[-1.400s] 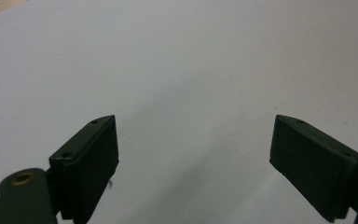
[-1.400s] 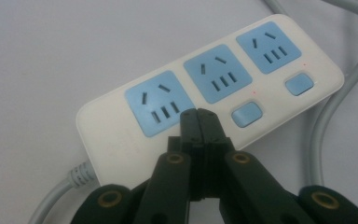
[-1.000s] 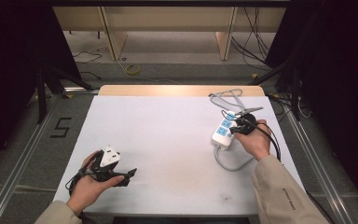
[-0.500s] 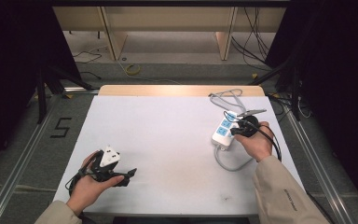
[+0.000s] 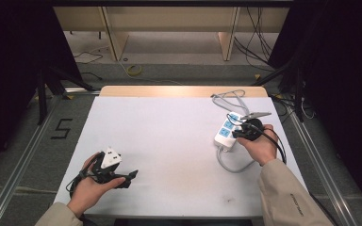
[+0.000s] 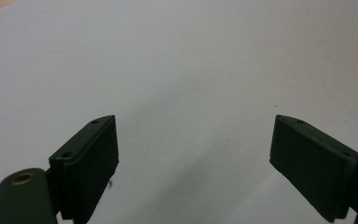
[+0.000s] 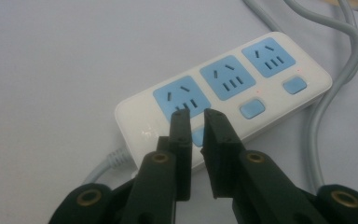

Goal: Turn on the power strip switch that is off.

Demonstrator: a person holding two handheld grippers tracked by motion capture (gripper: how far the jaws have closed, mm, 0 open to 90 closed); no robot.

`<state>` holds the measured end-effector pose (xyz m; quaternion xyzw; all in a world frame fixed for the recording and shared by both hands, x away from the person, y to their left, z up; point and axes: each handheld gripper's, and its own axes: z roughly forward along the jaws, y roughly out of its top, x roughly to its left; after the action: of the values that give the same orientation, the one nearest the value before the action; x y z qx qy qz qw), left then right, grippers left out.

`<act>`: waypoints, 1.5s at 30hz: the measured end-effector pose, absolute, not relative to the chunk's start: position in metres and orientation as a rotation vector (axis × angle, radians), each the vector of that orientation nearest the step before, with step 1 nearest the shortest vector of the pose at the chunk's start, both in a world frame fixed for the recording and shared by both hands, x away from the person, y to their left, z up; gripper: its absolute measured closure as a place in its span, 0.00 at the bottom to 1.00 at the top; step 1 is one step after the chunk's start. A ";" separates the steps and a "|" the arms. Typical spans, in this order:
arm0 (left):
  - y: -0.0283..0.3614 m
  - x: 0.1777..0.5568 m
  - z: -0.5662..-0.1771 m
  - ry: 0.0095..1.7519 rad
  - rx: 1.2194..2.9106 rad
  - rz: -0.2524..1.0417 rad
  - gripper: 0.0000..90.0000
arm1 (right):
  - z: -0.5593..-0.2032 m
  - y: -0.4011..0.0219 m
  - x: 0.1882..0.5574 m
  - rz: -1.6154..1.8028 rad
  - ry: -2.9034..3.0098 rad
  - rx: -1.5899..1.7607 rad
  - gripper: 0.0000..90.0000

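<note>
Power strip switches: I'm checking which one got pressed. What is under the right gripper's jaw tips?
The right gripper, jaws opening with nothing between them, covers most of the power strip's nearest blue switch; its state is hidden.

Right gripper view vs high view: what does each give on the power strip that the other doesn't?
Right gripper view alone: the sockets' slot patterns, the blue switches beside them, and the right gripper, jaws opening with a narrow gap and nothing between them, tips over the nearest switch of the power strip.

High view alone: the strip's place near the table's right edge, its grey cable looping toward the person, and the left gripper near the front left.

Both: a white strip with three blue sockets, lying flat, the right gripper at its near end.
</note>
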<state>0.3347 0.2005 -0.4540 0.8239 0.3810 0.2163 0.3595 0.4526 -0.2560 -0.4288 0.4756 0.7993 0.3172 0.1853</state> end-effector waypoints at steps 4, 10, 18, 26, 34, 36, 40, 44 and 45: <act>0.200 0.335 -0.454 0.983 2.124 0.558 0.17 | -0.429 -0.255 0.448 0.904 2.255 1.339 0.90; 0.200 0.335 -0.454 0.983 2.124 0.558 0.17 | -0.427 -0.255 0.443 0.919 2.256 1.323 0.89; 0.200 0.335 -0.454 0.985 2.124 0.557 0.17 | -0.425 -0.255 0.434 0.942 2.255 1.315 0.88; 0.200 0.335 -0.454 0.987 2.126 0.555 0.17 | -0.422 -0.256 0.425 0.974 2.255 1.303 0.86; 0.200 0.335 -0.454 0.988 2.127 0.556 0.17 | -0.423 -0.259 0.416 0.985 2.254 1.300 0.84; 0.200 0.335 -0.454 0.987 2.127 0.556 0.17 | -0.423 -0.259 0.414 0.987 2.251 1.292 0.83; 0.200 0.335 -0.454 0.990 2.128 0.551 0.17 | -0.421 -0.259 0.410 1.005 2.243 1.276 0.81; 0.200 0.335 -0.454 0.991 2.129 0.553 0.17 | -0.423 -0.260 0.406 1.014 2.248 1.267 0.79; 0.200 0.335 -0.454 0.991 2.130 0.551 0.17 | -0.423 -0.260 0.405 1.015 2.252 1.260 0.78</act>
<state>0.3355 0.1997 -0.4545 0.8247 0.3837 0.2135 0.3564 0.4051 -0.2602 -0.4230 0.4468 0.7983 0.3599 0.1831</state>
